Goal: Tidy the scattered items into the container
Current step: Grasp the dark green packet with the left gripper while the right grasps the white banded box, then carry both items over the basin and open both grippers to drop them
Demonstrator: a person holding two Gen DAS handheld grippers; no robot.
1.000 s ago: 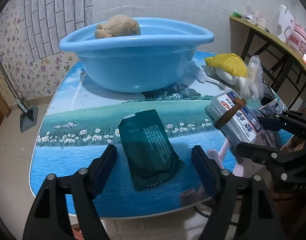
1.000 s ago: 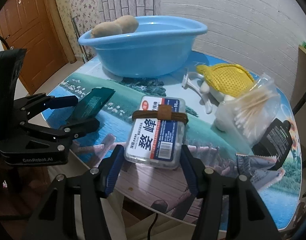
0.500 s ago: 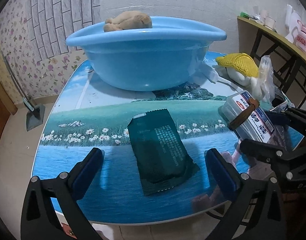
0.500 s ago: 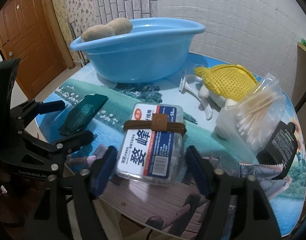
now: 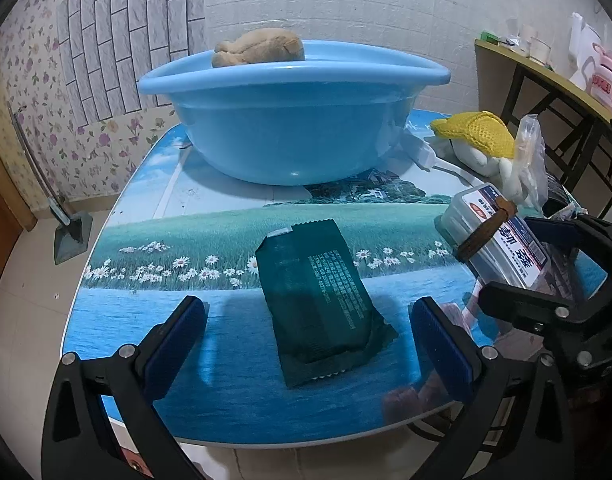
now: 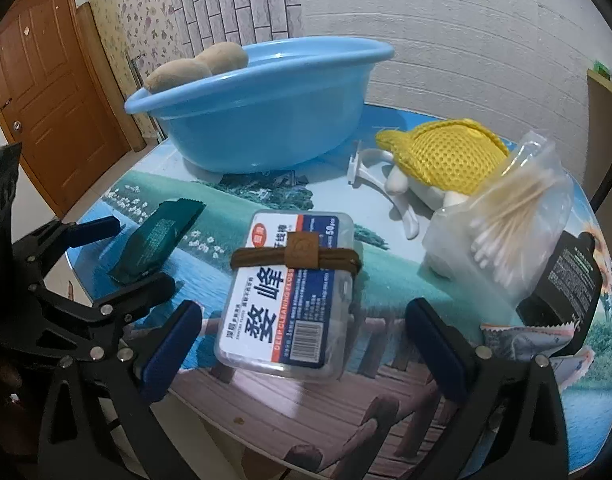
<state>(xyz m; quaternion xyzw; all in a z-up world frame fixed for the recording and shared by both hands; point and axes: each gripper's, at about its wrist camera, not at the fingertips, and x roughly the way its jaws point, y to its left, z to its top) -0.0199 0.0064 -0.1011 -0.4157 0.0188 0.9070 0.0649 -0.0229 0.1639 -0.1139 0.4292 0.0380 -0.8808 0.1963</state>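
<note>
1. At the upper centre of the left wrist view stands the blue basin [image 5: 290, 128], the container for this task; a tan plush toy [image 5: 260, 53] shows above its rim, so by my reading one item is already tidied away.
2. Below the basin, in the lower centre of the same frame, a dark green packet [image 5: 319, 302] lies flat on the table [image 5: 146, 248], well apart from the basin.
3. The left gripper [image 5: 307, 346] is spread wide, its blue pads either side of the packet's near end and clear of it; it grips nothing.
4. Centre of the right wrist view, a clear floss-pick box [image 6: 292, 292] bound by a brown band [image 6: 298, 258] rests near the table's front edge.
5. The right gripper [image 6: 302, 346] is likewise wide open, its pads flanking the box without touching; it carries nothing.
6. Toward the right of that frame lie a yellow mesh item [image 6: 445, 156] over white plastic parts, a bag of cotton swabs [image 6: 509, 216] and a black sachet [image 6: 565, 276], with more small packets at the lower right that are partly hidden.
7. My judgement: the task is at an early stage, with one item in and at least five out. Both grippers appear poised for a first grasp, the packet on the left and the box on the right.
</note>
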